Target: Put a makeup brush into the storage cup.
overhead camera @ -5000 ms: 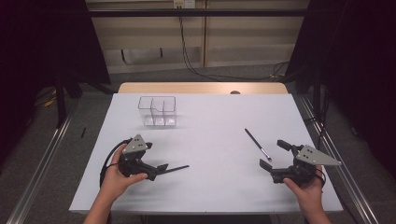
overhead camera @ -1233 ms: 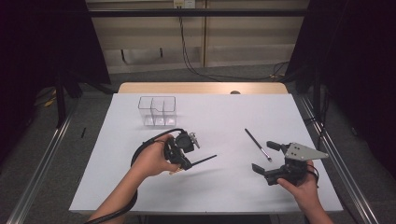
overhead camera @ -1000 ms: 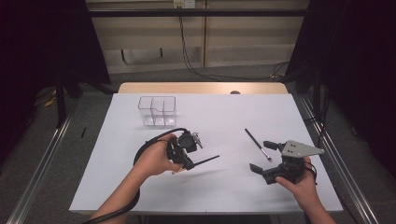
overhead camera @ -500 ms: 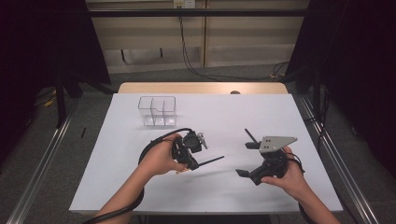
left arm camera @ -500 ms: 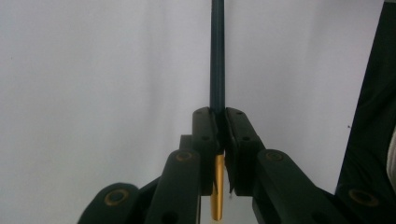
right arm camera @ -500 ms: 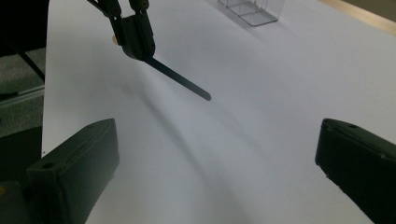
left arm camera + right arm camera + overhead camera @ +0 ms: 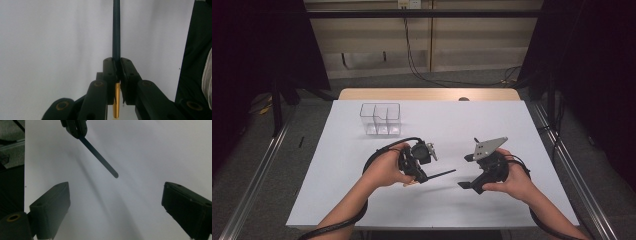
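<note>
My left gripper (image 7: 424, 176) pinches a slim dark pen (image 7: 439, 174) with a gold end, held level mid-worktop (image 7: 512, 120). My right gripper (image 7: 467, 171), jaws spread and just narrowing on nothing, faces its free tip. White matte surface lies bare around both; a clear box (image 7: 380, 119) sits far left.

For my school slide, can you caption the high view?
Left gripper holds a dark brush toward the open right gripper.

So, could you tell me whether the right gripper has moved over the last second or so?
Yes. The right gripper has shifted left from near the table's right edge toward the brush held in the left gripper.
</note>
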Action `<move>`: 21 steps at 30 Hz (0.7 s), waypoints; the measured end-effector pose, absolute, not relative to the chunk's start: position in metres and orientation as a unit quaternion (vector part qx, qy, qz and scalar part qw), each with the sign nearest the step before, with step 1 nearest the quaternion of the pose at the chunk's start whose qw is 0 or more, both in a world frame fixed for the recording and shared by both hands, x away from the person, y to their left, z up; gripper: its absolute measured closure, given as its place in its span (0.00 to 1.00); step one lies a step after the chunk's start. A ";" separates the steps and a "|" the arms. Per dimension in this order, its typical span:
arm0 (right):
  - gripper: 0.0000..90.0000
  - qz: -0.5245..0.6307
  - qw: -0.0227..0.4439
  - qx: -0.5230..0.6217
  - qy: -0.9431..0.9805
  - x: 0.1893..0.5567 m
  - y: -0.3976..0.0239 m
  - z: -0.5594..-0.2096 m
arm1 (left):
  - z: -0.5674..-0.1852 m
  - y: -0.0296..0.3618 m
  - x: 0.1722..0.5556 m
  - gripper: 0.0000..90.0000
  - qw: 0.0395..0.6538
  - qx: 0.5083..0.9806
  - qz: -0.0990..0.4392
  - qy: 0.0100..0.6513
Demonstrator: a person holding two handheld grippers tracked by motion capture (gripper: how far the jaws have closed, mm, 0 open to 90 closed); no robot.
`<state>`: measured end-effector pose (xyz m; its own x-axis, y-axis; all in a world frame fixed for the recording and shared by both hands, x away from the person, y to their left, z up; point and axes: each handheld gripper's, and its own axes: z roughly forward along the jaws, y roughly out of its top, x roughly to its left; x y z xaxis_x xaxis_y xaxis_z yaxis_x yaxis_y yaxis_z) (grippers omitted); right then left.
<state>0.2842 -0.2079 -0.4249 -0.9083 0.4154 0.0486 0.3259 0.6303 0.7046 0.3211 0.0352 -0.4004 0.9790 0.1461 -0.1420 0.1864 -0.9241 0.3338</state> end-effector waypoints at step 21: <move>0.58 0.349 0.027 0.135 0.927 0.297 -0.190 -0.419 | -0.399 0.025 0.319 0.93 0.178 0.980 -0.067 0.059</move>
<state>0.2969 -0.1901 -0.4195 -0.9620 0.2693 0.0440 0.2315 0.7201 0.6542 0.3194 0.0251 -0.3987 0.9842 0.0913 -0.1519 0.1389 -0.9299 0.3407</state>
